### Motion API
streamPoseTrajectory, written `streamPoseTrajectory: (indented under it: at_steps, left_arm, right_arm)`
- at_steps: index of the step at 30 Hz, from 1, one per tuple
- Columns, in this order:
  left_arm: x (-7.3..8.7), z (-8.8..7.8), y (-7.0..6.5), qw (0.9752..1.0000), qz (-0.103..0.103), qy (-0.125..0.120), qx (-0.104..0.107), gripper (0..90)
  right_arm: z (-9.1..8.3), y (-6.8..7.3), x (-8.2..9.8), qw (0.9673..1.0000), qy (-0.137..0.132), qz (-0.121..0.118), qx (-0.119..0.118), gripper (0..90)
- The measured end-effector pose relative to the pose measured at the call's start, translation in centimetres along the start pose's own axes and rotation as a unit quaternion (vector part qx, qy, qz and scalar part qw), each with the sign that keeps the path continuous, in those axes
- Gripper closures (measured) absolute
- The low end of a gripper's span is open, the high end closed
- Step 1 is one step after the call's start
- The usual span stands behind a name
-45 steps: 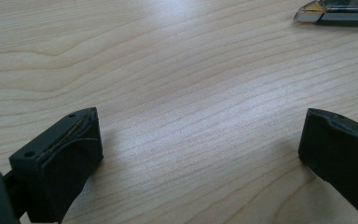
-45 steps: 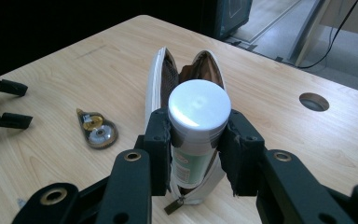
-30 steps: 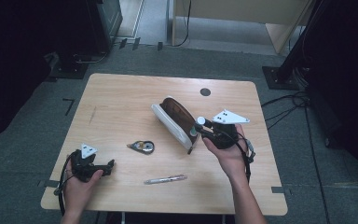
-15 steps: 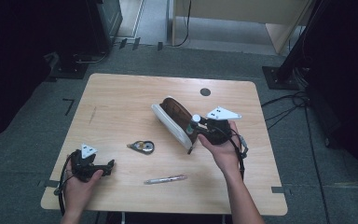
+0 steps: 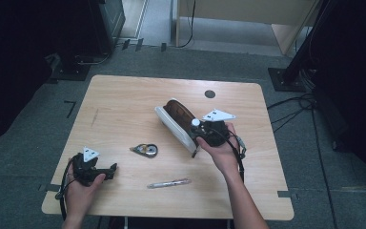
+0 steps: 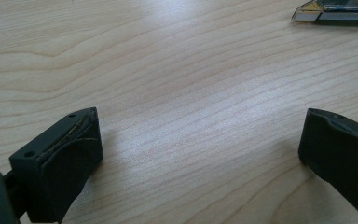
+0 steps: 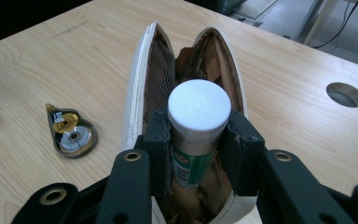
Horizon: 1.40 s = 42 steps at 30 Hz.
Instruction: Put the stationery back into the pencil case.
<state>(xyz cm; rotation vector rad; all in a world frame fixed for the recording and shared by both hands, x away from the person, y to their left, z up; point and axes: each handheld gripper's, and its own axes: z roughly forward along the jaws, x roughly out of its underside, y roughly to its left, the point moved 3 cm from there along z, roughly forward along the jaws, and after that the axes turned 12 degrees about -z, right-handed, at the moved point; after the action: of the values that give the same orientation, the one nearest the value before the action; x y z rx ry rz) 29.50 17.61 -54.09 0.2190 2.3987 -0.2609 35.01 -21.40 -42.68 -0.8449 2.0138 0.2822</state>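
On the table [image 5: 124, 105] an open pouch [image 5: 175, 119] lies right of the tape roller [image 5: 145, 150], a pen [image 5: 168, 183] nearer the front edge, and a tube [image 7: 196, 135] stands inside the pouch.

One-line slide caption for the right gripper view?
Right gripper holds a white-capped tube over the open pencil case.

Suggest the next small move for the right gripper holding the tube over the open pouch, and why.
Probably lower it a little further: the right gripper grips the white-capped tube upright, its lower end already between the open pouch walls, so easing down before opening the jaws should seat it inside.
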Motion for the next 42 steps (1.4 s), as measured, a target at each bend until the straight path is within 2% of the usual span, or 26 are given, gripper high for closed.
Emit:
streamPoseTrajectory:
  at_steps: [13,34,37,40,42]
  left_arm:
    - [0.0,0.0,0.0,1.0,0.0,0.0,0.0,0.0]
    - [0.0,0.0,0.0,1.0,0.0,0.0,0.0,0.0]
    - [0.0,0.0,0.0,1.0,0.0,0.0,0.0,0.0]
    - [0.0,0.0,0.0,1.0,0.0,0.0,0.0,0.0]
    - [0.0,0.0,0.0,1.0,0.0,0.0,0.0,0.0]
  right_arm:
    - [1.3,0.1,0.6,0.9996,0.027,-0.002,-0.006,65.1]
    - [2.9,0.0,1.1,0.9987,0.05,-0.005,-0.005,63.3]
    - [2.7,0.0,0.9,0.9989,0.046,-0.003,-0.002,66.2]
    - [2.7,-0.1,0.7,0.9991,0.042,-0.005,-0.001,75.5]
    - [2.9,-0.1,0.7,0.999,0.043,-0.01,-0.001,76.7]
